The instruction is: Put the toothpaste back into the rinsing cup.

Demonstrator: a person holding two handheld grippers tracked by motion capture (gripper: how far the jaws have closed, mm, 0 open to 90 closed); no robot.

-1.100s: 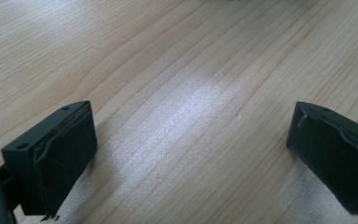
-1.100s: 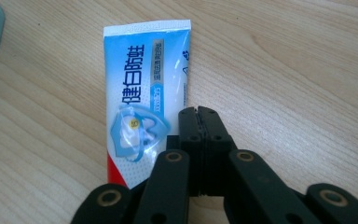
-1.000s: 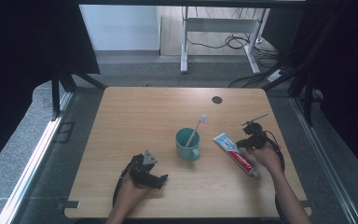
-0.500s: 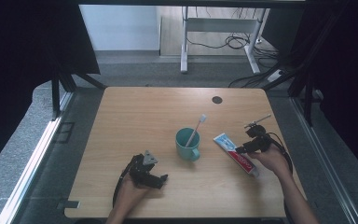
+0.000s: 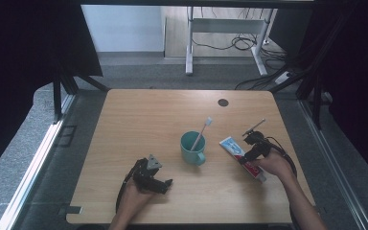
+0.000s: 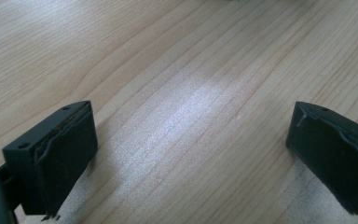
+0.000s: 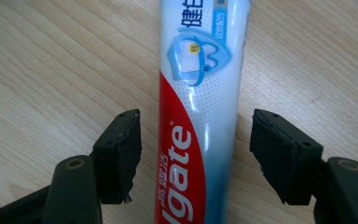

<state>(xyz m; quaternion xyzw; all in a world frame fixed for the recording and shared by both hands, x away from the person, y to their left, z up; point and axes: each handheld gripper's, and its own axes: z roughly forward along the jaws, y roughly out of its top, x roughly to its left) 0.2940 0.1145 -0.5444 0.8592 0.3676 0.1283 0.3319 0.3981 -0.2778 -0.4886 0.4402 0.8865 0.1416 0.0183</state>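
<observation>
A red, white and blue toothpaste tube [image 5: 242, 156] lies flat on the wooden table [image 5: 163, 115], to the right of a teal mug [image 5: 192, 148] that holds a toothbrush [image 5: 201, 132]. My right gripper [image 5: 246, 158] straddles the tube [image 7: 198, 116]; its jaws have just been opening, and the pads [image 7: 121, 154] stand clear of the tube on both sides. My left gripper [image 5: 165, 184] rests near the front edge, left of the mug, open over bare wood [image 6: 191, 112] with nothing between its fingers [image 6: 56, 154].
A small dark round spot [image 5: 223, 102] marks the table's far right part. Black curtains hang on both sides. A metal desk frame [image 5: 189, 48] and cables lie on the floor beyond the far edge.
The right gripper's jaws have spread apart around the toothpaste tube, which stays lying on the table. The left hand has kept still.
</observation>
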